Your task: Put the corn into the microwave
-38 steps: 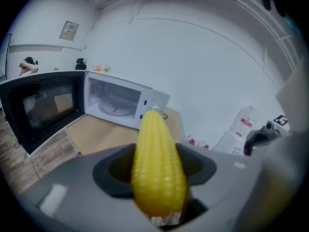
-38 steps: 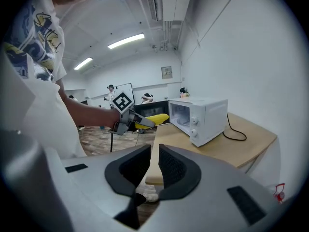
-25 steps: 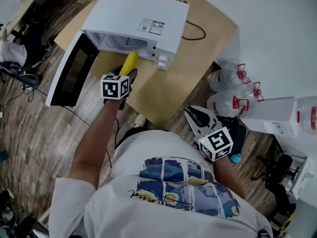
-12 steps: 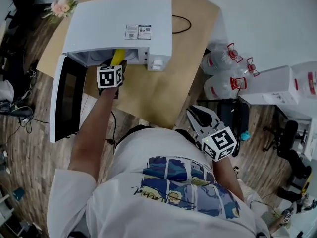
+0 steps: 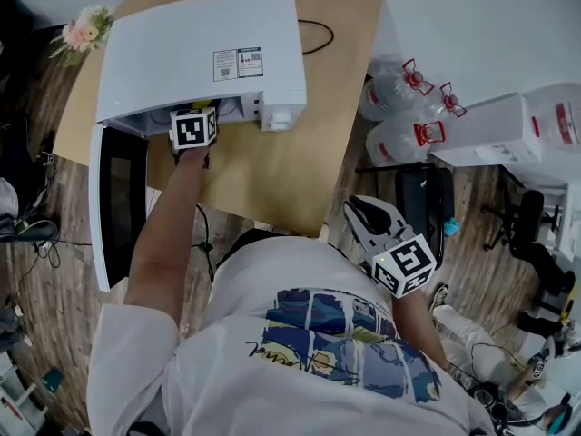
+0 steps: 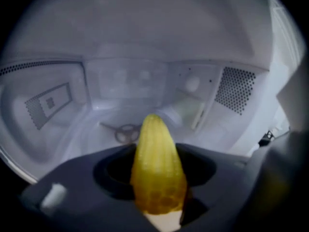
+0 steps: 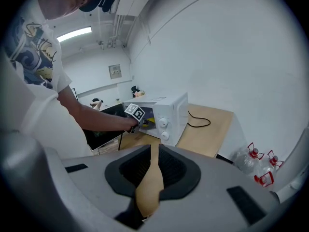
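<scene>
One-handedly, head view: reaching the left gripper (image 5: 193, 130) into the open white box-shaped microwave (image 5: 200, 44), hanging the right gripper (image 5: 366, 216) aside. Left gripper view: clamping the yellow tapered corn cob (image 6: 157, 168) inside the cavity. Right gripper view: gripping nothing between barely parted jaws.

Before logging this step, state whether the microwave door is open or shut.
Open: the door stands swung wide away from the microwave.

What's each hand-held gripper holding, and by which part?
Left hand-held gripper: the corn, by its thick end, tip inside the microwave. Right hand-held gripper: nothing.
</scene>
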The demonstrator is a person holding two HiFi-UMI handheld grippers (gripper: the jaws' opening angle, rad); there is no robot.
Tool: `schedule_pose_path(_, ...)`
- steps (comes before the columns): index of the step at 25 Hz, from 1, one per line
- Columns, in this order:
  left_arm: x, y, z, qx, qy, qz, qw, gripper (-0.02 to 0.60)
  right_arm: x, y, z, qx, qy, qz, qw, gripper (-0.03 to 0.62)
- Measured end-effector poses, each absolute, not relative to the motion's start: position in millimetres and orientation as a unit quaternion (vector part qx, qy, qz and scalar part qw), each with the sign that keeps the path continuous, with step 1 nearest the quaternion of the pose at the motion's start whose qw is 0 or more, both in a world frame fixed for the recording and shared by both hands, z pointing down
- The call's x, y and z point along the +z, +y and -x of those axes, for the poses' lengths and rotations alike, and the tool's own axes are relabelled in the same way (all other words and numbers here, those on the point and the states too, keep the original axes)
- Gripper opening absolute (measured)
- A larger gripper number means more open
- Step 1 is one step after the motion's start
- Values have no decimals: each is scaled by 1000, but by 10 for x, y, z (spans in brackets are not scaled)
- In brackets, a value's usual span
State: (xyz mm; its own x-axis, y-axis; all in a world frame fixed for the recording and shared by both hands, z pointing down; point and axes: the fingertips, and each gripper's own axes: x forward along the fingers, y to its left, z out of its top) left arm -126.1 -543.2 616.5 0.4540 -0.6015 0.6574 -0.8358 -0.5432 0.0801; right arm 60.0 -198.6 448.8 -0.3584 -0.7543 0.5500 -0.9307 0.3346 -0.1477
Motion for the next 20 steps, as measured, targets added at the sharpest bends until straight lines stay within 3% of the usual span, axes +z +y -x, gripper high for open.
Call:
schedule_pose_path(16, 6197, -5551, 1203, 300, -452, -822, 171, 268, 4472, -2083, -604, 221, -790, -529, 217, 41)
schedule_pose_path(20, 6192, -5542, 1202, 299, -452, -822, 172, 318, 4489, -2060, -622, 218, -793, -522, 226, 42)
